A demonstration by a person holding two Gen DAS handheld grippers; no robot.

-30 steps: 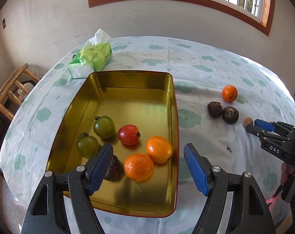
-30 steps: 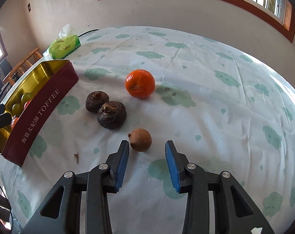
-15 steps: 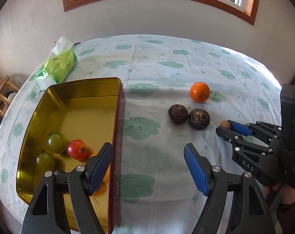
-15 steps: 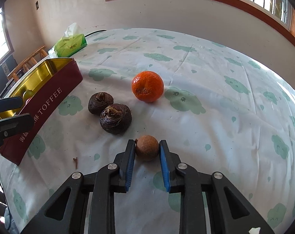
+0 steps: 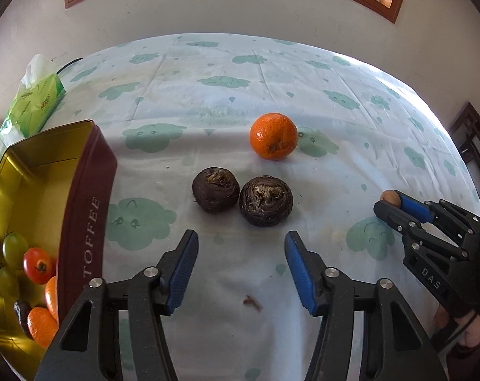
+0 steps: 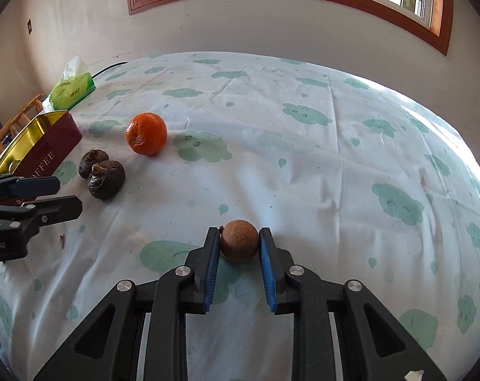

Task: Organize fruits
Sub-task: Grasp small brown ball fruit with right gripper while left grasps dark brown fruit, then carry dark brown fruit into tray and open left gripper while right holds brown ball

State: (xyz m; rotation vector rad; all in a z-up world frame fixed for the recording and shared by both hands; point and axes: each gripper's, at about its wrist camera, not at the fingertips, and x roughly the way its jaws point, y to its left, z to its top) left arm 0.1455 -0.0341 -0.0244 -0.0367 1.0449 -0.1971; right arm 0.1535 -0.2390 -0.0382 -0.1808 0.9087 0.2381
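My right gripper [image 6: 239,241] is shut on a small round brown fruit [image 6: 239,240], held just above the tablecloth; it also shows in the left wrist view [image 5: 390,198]. My left gripper [image 5: 240,254] is open and empty, just in front of two dark brown fruits [image 5: 216,189] [image 5: 266,200]. An orange [image 5: 273,136] lies behind them. The gold toffee tin [image 5: 87,190] at the left holds tomatoes [image 5: 36,265], green fruits [image 5: 14,249] and oranges [image 5: 41,325].
A green tissue pack [image 5: 35,103] lies at the far left of the table, behind the tin. A small brown scrap [image 5: 252,302] lies on the cloth between my left fingers. A wooden chair [image 6: 17,122] stands beyond the table's left edge.
My right gripper closed on the small brown fruit and lifted it to the right. My left gripper swung right from over the tin to face the two dark fruits.
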